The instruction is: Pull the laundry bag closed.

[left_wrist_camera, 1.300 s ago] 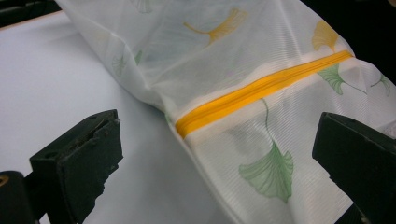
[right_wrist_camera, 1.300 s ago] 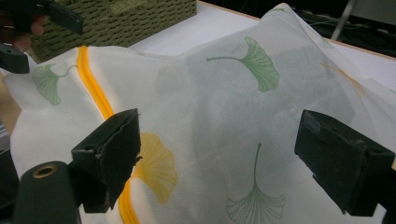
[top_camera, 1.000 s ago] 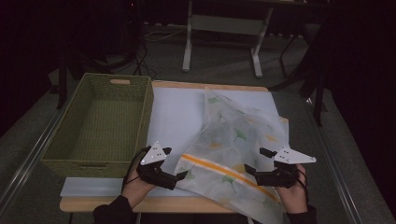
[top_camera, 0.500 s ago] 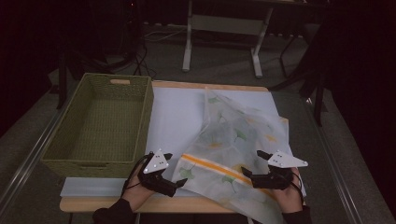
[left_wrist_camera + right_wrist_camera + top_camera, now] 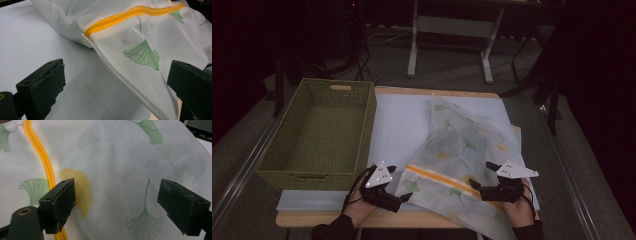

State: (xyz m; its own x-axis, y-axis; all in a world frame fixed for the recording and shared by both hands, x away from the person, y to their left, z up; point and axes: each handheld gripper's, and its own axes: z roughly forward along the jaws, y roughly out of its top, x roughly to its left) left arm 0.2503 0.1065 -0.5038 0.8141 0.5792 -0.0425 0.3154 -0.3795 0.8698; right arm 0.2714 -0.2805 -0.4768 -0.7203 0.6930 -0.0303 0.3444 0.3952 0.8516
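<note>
Mesh laundry bag [image 5: 464, 160], white with green and yellow ginkgo leaves and an orange zipper [image 5: 437, 176], lay spread over the right half of the tabletop [image 5: 404, 117], on the pale blue mat, its near edge hanging past the front edge. Left gripper [image 5: 401, 200] sat at the front edge, just beside the bag's near-left corner; jaws were apart, nothing between them but bare mat and the bag's hem [image 5: 140, 85] in the left gripper view. Right gripper [image 5: 475, 186] was over the bag's near-right part, jaws also wide apart, mesh [image 5: 112, 170] and zipper [image 5: 41, 157] beneath them in the right gripper view, not clamped. Can't tell if either jaw tip was touching the fabric. Green woven basket [image 5: 279, 165] stood empty on the left side, well apart from the bag.
</note>
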